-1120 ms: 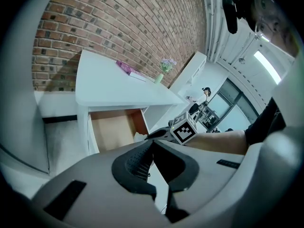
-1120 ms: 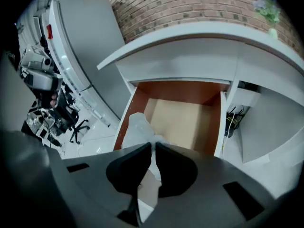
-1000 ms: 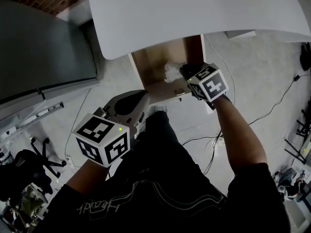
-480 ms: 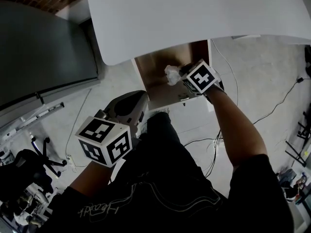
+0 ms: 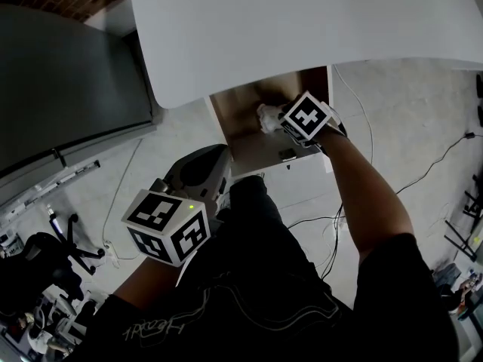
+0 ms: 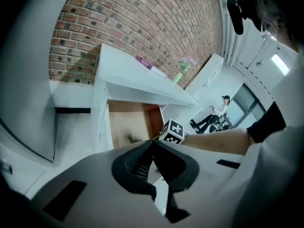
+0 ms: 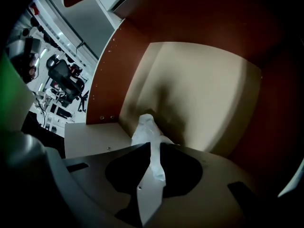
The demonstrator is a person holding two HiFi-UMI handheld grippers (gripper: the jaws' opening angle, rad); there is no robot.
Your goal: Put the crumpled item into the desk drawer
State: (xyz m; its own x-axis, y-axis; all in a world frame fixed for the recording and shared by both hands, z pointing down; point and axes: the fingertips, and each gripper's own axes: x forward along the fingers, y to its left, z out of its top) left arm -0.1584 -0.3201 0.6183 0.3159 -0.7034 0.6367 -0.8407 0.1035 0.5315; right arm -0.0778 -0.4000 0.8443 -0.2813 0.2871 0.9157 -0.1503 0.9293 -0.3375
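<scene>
Open desk drawer (image 5: 260,155) beneath white desktop (image 5: 302,29) that overhangs its rear, right gripper (image 5: 281,121) pinching crumpled white item (image 5: 266,118) inside drawer, left gripper (image 6: 153,142) closed and empty before drawer, floor cables (image 5: 430,164) right of drawer, grey cabinet (image 5: 68,74) left.

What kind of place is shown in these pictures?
Probably an office or lab workroom: a white desk with an open drawer, a brick wall behind it, and a black office chair.
</scene>
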